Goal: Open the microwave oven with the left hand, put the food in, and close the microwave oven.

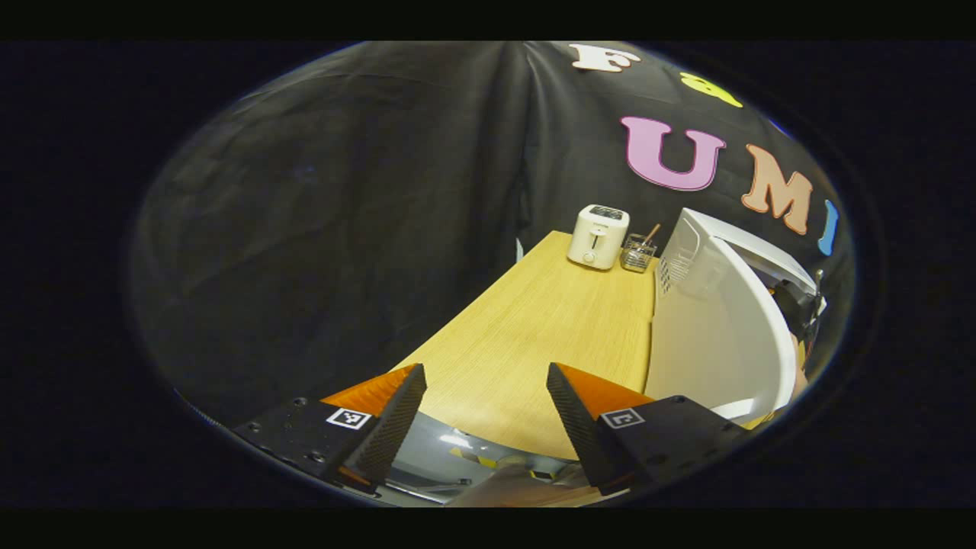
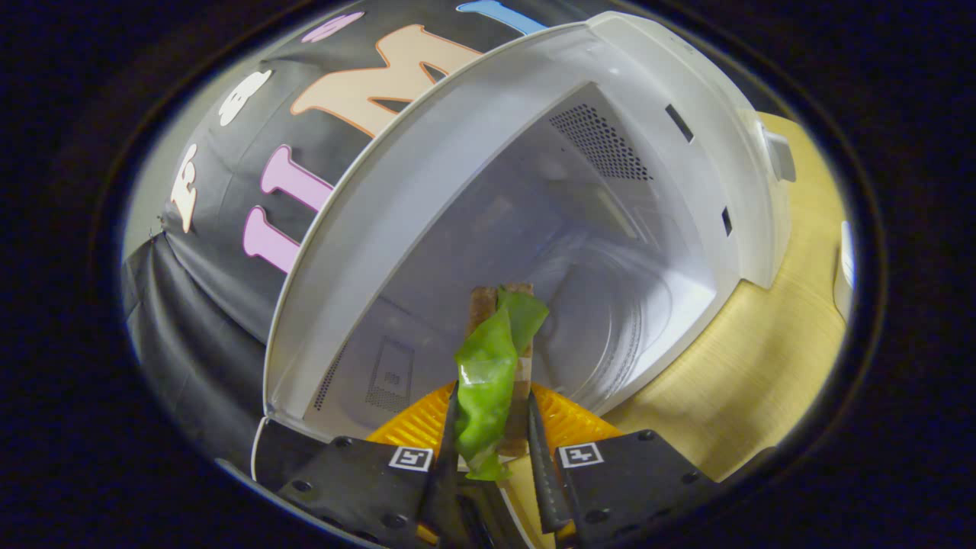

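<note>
In the left gripper view, the left gripper (image 1: 486, 408) has its fingers spread wide apart with nothing between them, hanging over the near edge of the wooden desk (image 1: 534, 335). Farther back on the desk stand a white toaster (image 1: 598, 236) and, just beside it to the right, a small clear holder (image 1: 638, 254) with a stick in it. To the right of those rises the white microwave oven (image 1: 717, 320), seen from its side, its door swung open.

In the right gripper view, the right gripper (image 2: 492, 427) has its fingers closed on the food (image 2: 492, 366), a brown slab with a green leafy piece laid over it. The food stands up between the fingers and reaches forward into the open mouth of the microwave oven (image 2: 534, 191), above the cavity floor. No brand or label can be read on any appliance.
</note>
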Available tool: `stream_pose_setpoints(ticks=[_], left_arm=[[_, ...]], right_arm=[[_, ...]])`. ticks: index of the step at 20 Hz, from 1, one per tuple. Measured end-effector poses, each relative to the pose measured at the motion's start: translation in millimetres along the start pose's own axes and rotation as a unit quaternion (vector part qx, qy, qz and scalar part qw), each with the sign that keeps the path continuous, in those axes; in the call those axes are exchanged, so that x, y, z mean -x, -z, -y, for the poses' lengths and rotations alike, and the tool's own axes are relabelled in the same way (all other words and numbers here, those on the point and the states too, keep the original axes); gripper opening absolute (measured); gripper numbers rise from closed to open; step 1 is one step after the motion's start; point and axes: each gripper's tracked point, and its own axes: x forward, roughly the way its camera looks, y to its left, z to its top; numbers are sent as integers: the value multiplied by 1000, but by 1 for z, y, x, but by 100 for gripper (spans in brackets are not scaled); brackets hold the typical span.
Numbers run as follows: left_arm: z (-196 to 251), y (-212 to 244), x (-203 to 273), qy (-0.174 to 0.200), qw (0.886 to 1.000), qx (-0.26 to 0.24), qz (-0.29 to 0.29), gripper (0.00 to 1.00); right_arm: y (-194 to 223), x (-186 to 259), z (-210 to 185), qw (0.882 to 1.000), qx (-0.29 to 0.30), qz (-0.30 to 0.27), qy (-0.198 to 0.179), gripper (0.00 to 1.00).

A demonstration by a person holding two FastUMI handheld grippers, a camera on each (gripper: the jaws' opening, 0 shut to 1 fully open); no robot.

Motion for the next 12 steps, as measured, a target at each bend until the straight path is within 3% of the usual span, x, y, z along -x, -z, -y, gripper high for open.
stream_pose_setpoints(ticks=[4, 9, 11, 12], left_arm=[[7, 3, -3, 8, 1000, -5, -16, 94], [14, 1, -6, 21, 1000, -12, -17, 89], [16, 1, -7, 24, 999, -15, -20, 89], [17, 1, -8, 26, 999, -16, -19, 89]], right_arm=[[-8, -13, 15, 999, 22, 20, 34, 38], [-7, -14, 30, 997, 46, 12, 67, 55], [-14, -12, 40, 994, 61, 19, 84, 71], [-20, -7, 43, 993, 72, 27, 86, 98]])
